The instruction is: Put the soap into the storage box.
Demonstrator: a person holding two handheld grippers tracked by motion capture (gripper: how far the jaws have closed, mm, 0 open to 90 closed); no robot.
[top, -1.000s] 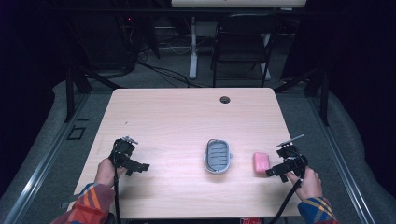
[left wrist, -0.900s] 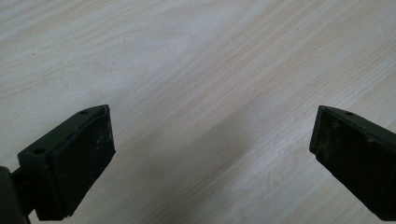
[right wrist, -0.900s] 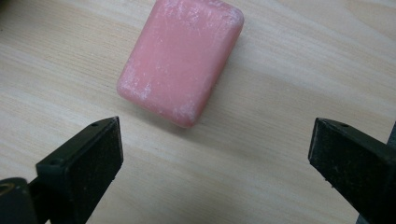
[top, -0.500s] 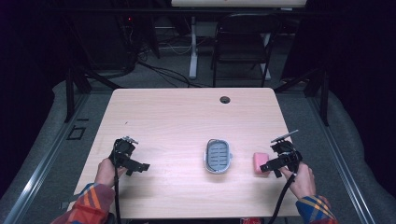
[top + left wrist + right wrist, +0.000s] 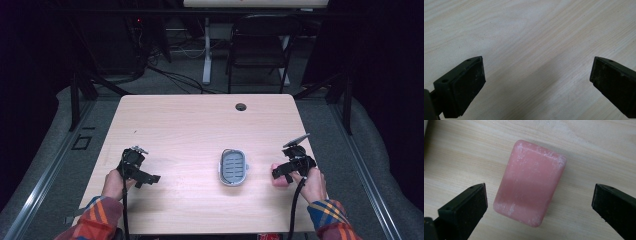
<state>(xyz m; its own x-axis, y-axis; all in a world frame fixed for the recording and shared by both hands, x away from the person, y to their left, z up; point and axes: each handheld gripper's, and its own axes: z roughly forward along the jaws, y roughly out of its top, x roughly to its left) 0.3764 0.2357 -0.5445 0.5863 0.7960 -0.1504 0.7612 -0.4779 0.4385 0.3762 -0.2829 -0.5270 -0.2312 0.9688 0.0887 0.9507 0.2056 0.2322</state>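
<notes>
Reach step. Right gripper [image 5: 539, 207] spread wide over pink soap bar [image 5: 530, 182], lying flat just right of grey soap dish [image 5: 233, 167]. Left gripper [image 5: 537, 82] spread, idle. Next, likely: lower, pinch.

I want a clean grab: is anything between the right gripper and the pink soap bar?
Nothing visible. The right gripper hangs open right over the pink soap bar, which lies on bare table. The grey soap dish sits off to the side, apart from it.
</notes>
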